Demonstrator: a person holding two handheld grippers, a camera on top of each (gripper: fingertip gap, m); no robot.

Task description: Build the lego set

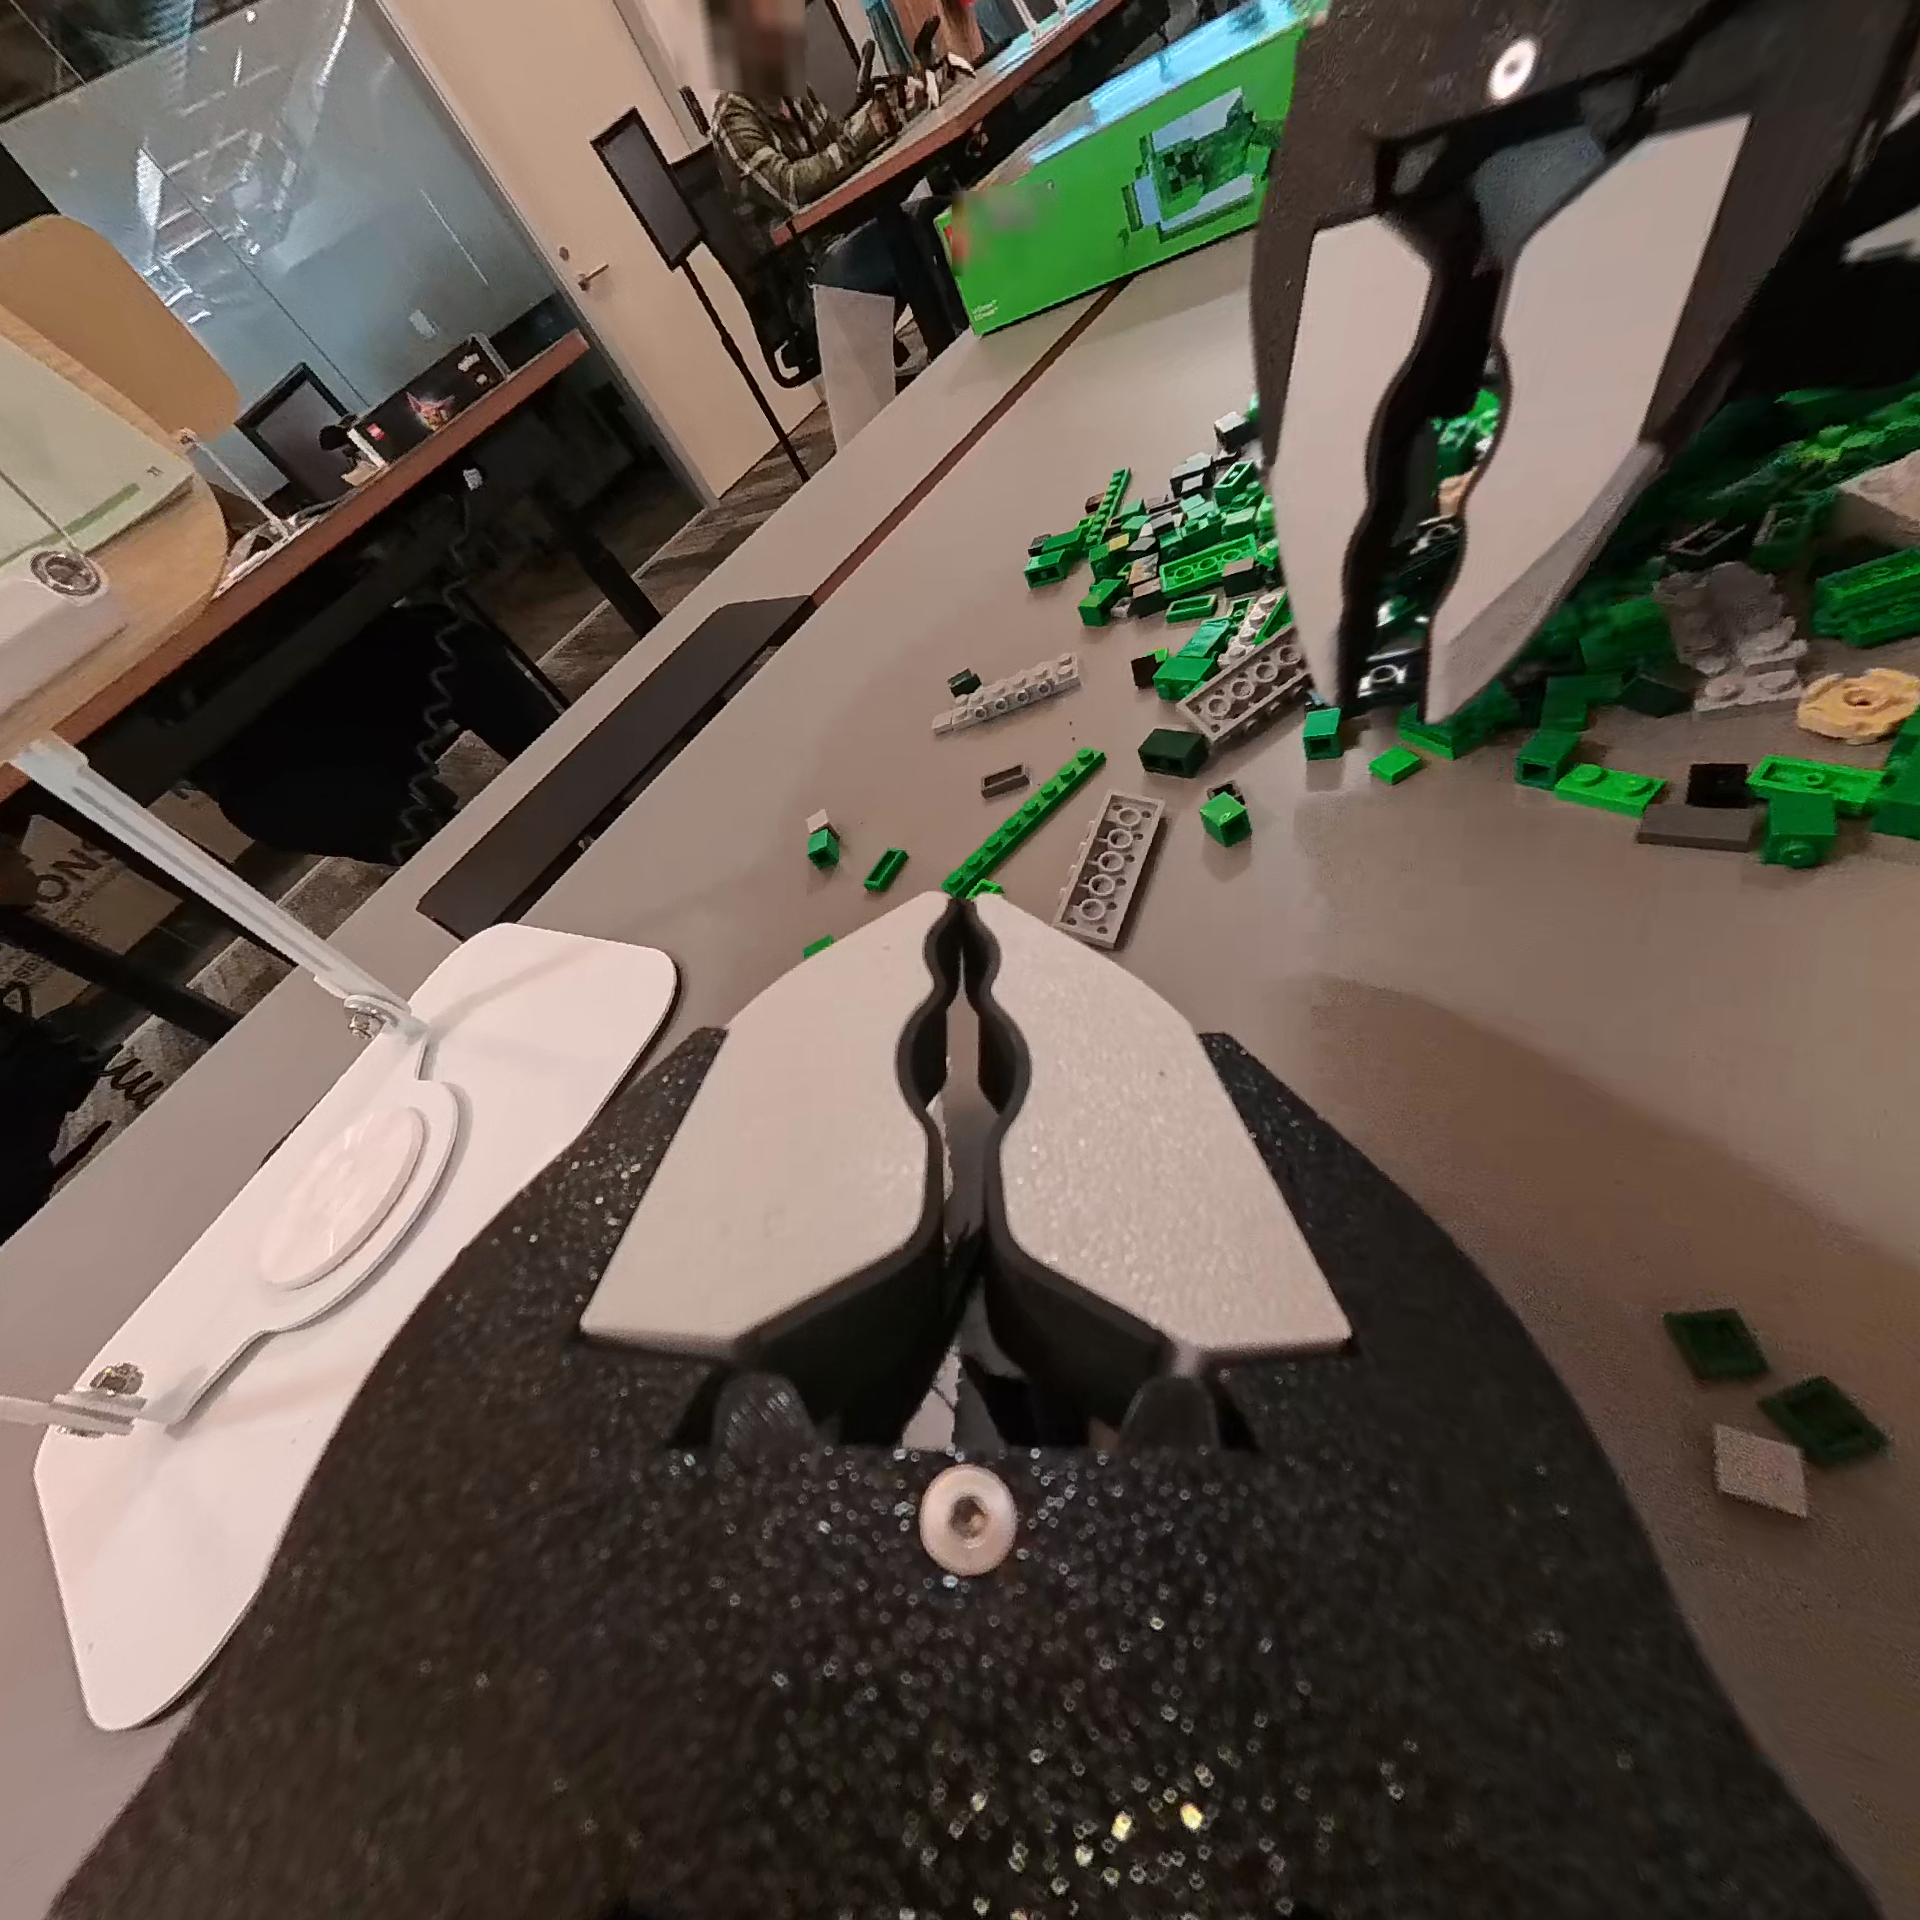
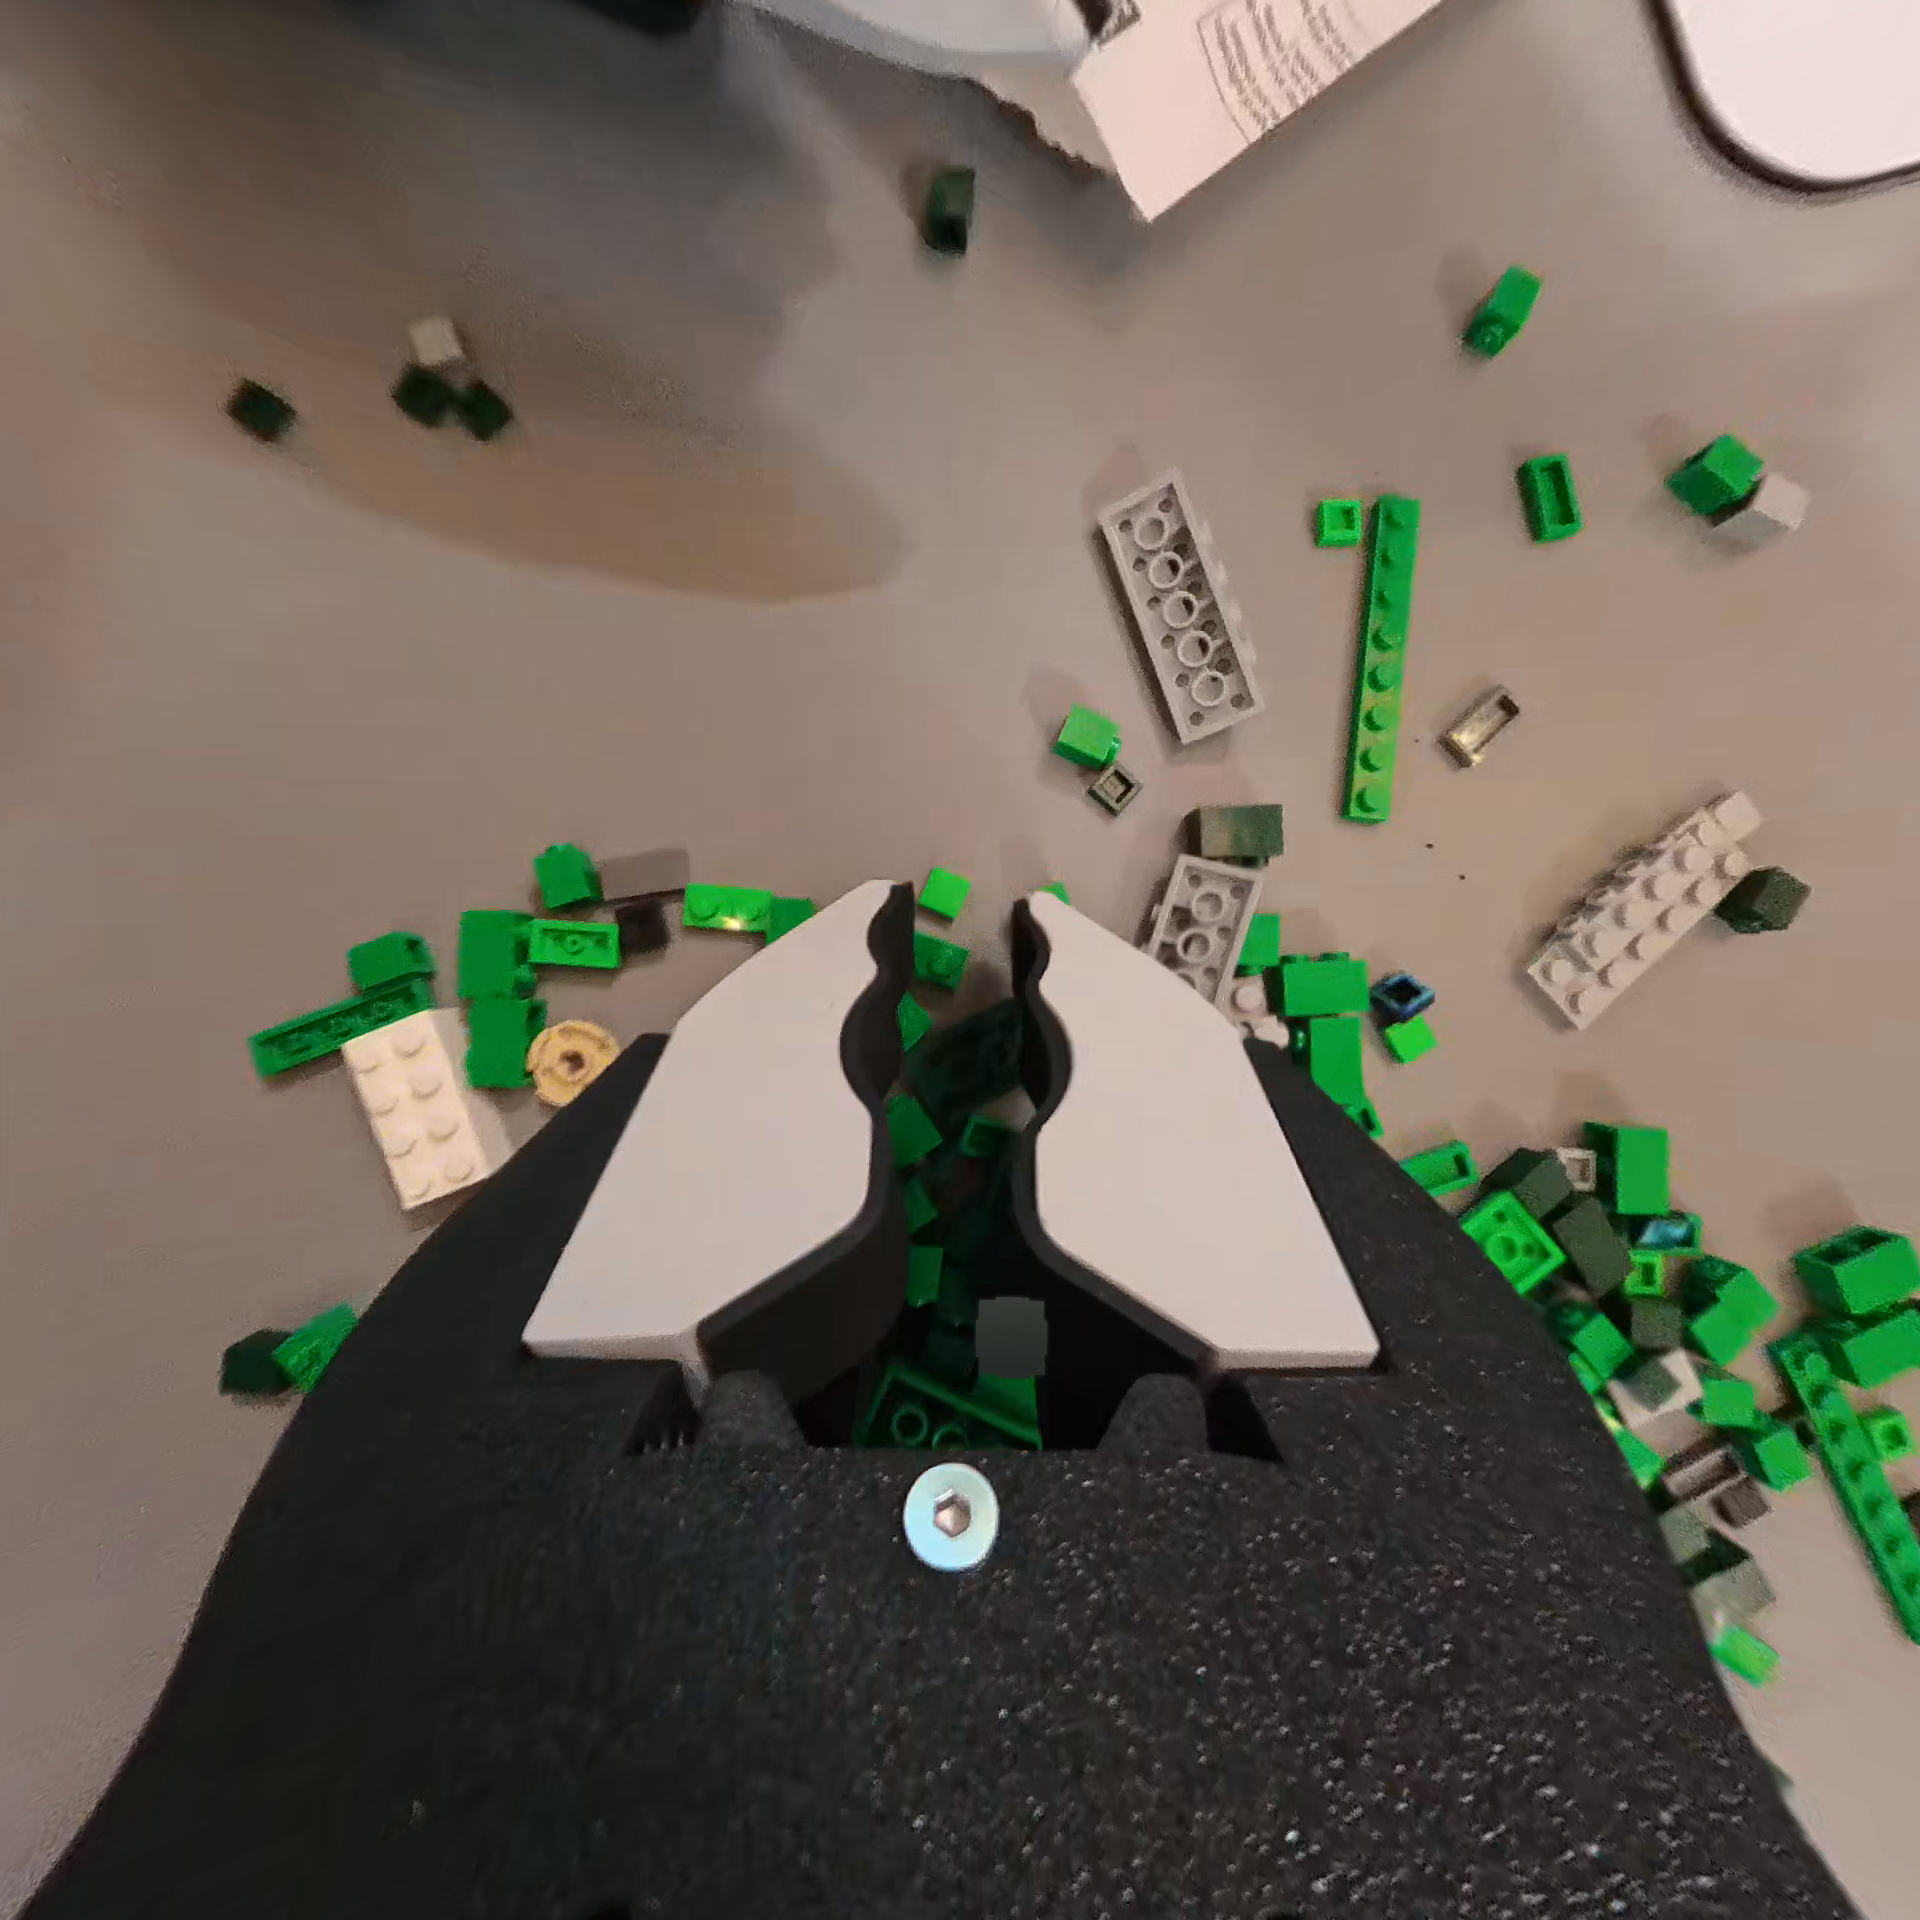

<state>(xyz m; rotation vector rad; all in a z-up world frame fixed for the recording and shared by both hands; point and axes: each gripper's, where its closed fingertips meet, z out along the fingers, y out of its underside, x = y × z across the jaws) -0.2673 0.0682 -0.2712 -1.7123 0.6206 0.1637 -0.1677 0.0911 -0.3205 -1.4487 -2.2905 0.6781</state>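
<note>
Hovering over the green lego pile point(image 2: 966, 1226), right gripper point(image 2: 964, 904) jaws spread, empty; left gripper point(image 1: 961, 912) pressed together above the grey table point(image 1: 1455, 1091), clear of bricks.

Grey table point(image 1: 1455, 1091) under scattered lego bricks point(image 2: 1382, 655).

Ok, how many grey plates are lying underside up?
2: a long grey plate in the open beyond the right tongs, a shorter grey plate at the pile's edge. Others may be buried.

Matt grey table point(image 2: 520, 727), glossy plastic bricks point(image 2: 1179, 603), grainy black left gripper point(image 1: 961, 914) with smooth grey pads, shiny metal screw point(image 1: 966, 1527), glossy green cardboard box point(image 1: 1101, 218)
</note>
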